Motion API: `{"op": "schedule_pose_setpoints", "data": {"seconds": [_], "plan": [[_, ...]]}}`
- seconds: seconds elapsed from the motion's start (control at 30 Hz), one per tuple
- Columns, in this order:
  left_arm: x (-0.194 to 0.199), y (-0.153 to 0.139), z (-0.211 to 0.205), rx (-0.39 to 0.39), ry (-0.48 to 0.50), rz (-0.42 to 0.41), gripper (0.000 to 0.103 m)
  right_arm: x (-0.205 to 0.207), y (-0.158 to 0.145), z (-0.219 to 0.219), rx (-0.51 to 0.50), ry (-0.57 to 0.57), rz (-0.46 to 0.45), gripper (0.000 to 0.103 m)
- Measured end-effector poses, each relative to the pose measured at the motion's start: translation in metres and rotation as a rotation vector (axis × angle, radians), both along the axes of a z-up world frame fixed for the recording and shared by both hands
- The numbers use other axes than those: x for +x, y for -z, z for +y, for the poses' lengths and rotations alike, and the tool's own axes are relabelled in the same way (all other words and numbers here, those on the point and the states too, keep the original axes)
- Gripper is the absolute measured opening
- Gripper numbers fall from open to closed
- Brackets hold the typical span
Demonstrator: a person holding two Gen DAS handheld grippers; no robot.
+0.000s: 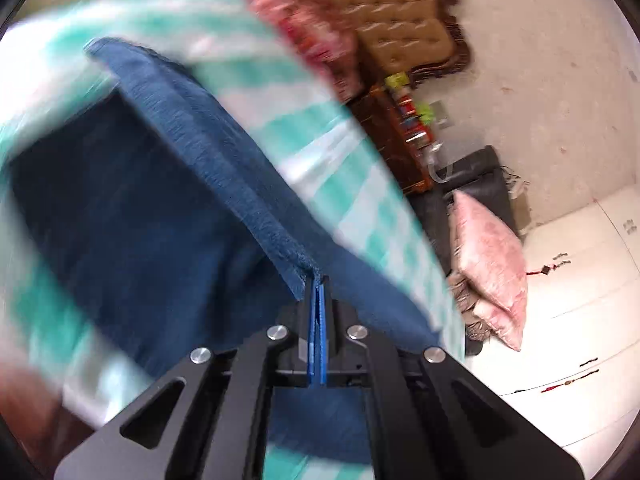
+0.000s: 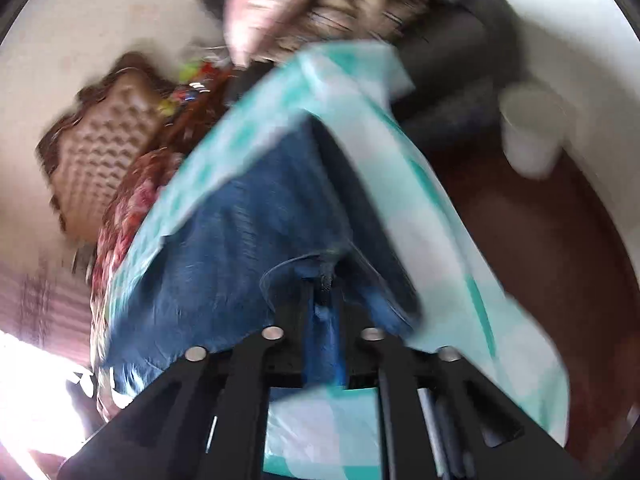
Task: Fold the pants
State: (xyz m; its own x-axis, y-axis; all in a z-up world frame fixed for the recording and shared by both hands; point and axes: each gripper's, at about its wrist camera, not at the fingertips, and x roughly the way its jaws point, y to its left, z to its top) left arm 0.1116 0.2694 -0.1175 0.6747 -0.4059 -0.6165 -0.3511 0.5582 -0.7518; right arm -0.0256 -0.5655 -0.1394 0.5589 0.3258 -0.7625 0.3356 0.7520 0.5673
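Dark blue denim pants [image 1: 160, 220] lie on a teal-and-white checked sheet [image 1: 360, 184]. My left gripper [image 1: 318, 280] is shut on the pants; its blue pads pinch one edge, which stretches up and away to the left as a taut raised fold. The right wrist view is blurred. There the pants [image 2: 240, 248] spread over the sheet [image 2: 400, 200] in front of my right gripper [image 2: 326, 284]. Its blue pads stand slightly apart, with a dark seam of the denim between the fingertips and no clear squeeze on it.
A tufted brown headboard [image 1: 400, 20] and a cluttered wooden bedside table [image 1: 404, 132] stand beyond the bed. A pink pillow [image 1: 488, 260] leans by white cabinets [image 1: 580, 300]. A floral blanket [image 2: 132, 200], a white cup-like container [image 2: 528, 136] and brown floor [image 2: 540, 260] flank the sheet.
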Motion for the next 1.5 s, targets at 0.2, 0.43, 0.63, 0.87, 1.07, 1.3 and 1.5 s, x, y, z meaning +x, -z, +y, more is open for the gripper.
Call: {"op": "schedule_pose_setpoints", "data": {"seconds": [0.2, 0.43, 0.63, 0.87, 1.07, 1.3, 1.5], "plan": [[-0.043, 0.048, 0.003, -0.072, -0.048, -0.004, 0.001, -0.052, 0.014, 0.0, 0.107, 0.188, -0.014, 0.03], [-0.036, 0.047, 0.003, -0.084, -0.043, -0.041, 0.024, -0.046, 0.01, 0.034, 0.147, 0.161, -0.039, 0.048], [-0.042, 0.059, 0.018, -0.13, -0.099, -0.038, 0.037, -0.018, 0.011, 0.045, 0.072, 0.136, -0.011, 0.051], [-0.032, 0.068, 0.037, -0.159, -0.127, -0.025, 0.034, -0.004, 0.014, 0.048, 0.002, 0.146, 0.009, 0.047], [-0.013, 0.025, 0.041, -0.049, -0.093, -0.034, 0.002, -0.003, -0.024, 0.042, 0.038, 0.141, -0.059, 0.01], [-0.062, 0.041, 0.03, -0.014, -0.104, 0.048, 0.002, -0.016, 0.008, 0.029, -0.023, 0.153, 0.059, 0.01], [-0.068, 0.049, 0.034, -0.049, -0.117, 0.028, 0.002, -0.019, -0.015, 0.041, -0.127, 0.126, 0.009, 0.009]]}}
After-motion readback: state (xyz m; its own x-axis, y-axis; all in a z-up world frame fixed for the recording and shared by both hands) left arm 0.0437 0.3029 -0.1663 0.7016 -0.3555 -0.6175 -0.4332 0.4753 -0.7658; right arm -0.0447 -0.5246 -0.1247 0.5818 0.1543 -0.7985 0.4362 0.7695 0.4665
